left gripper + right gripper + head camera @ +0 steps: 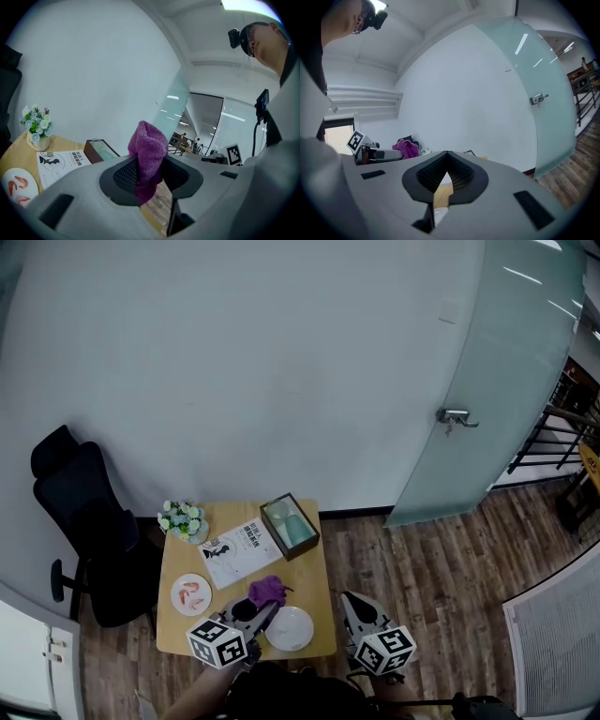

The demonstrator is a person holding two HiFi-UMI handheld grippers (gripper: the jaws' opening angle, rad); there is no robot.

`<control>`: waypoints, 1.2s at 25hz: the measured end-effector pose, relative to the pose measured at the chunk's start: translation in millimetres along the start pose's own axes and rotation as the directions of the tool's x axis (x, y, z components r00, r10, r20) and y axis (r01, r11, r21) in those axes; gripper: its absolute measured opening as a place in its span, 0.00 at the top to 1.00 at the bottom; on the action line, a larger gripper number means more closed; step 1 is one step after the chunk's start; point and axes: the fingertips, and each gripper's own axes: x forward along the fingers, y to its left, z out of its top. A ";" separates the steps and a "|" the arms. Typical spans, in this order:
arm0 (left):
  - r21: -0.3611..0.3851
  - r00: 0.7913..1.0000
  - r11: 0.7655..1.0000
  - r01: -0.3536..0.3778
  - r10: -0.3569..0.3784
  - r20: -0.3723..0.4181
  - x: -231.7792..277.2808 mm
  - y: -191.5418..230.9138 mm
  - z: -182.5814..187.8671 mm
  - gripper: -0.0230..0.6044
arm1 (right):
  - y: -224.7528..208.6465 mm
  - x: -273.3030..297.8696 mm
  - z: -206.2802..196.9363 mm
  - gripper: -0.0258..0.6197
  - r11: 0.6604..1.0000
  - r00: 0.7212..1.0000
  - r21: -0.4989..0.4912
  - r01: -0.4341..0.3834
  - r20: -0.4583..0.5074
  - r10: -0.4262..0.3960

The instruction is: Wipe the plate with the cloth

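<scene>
The purple cloth (266, 591) hangs bunched over the wooden table (314, 568), with my left gripper (268, 607) shut on it. In the left gripper view the cloth (149, 154) stands up between the jaws, pinched at its middle. A plain white plate (289, 629) lies on the table's near right corner, just right of and below the left gripper. My right gripper (352, 600) hovers off the table's right edge, over the floor. Its jaws (446, 161) meet at the tips and hold nothing. From the right gripper view I also see the cloth (407, 148) off to the left.
A small plate with a shrimp pattern (191, 594) lies at the table's left. A booklet (240, 551), a flower pot (182, 519) and a dark box (290, 526) sit farther back. A black office chair (89, 535) stands to the left, a glass door (469, 418) to the right.
</scene>
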 end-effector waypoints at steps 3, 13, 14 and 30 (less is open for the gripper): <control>-0.003 1.000 1.000 -0.003 0.003 0.001 1.1 15.5 7.9 0.75 | 1.3 8.0 8.4 0.96 1.000 1.000 -0.009 0.009 0.016 -0.009; 0.021 0.998 0.998 0.058 -0.059 0.016 -5.8 27.4 27.8 0.75 | 20.9 14.7 3.4 0.96 0.998 0.998 0.022 0.058 0.022 -0.058; 0.012 0.998 0.998 0.057 -0.057 0.015 -8.3 29.6 26.2 0.75 | 24.9 16.4 2.6 0.96 0.998 0.998 0.023 0.055 0.022 -0.056; -0.082 0.999 0.997 0.002 -0.006 -0.049 -38.8 52.1 -15.6 0.75 | 43.6 16.4 -33.4 0.96 0.996 0.996 0.073 0.058 -0.073 -0.052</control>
